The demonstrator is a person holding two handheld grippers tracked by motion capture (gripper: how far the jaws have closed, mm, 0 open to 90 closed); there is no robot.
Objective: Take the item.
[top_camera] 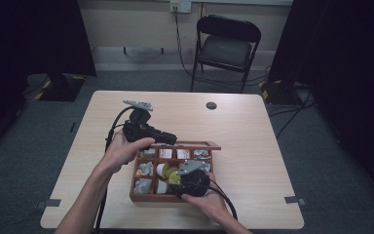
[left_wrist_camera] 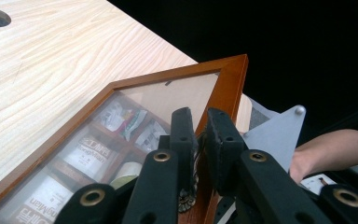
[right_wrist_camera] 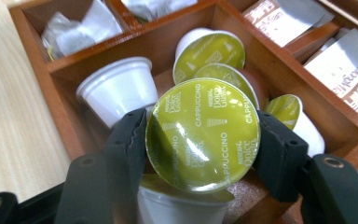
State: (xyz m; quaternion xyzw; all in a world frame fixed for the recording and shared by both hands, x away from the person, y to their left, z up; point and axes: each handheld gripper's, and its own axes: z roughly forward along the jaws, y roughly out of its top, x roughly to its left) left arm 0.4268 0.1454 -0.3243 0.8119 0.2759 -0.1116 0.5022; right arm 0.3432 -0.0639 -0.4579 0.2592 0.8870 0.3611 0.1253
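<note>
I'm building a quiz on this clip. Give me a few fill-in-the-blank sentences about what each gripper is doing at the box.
1. The left gripper pinches the wooden frame of the box's glass ____.
2. The right gripper holds a coffee capsule whose foil top is ____ in colour.
3. The word printed largest on that foil is ____.
4. The wooden box sits on a ____.

Missing words: lid; green; CAPPUCCINO; table

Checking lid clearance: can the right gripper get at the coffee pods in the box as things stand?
Probably yes. The left gripper holds the glass lid raised, so the wooden box is open, and the right gripper already clamps a green cappuccino pod over that compartment.
</note>
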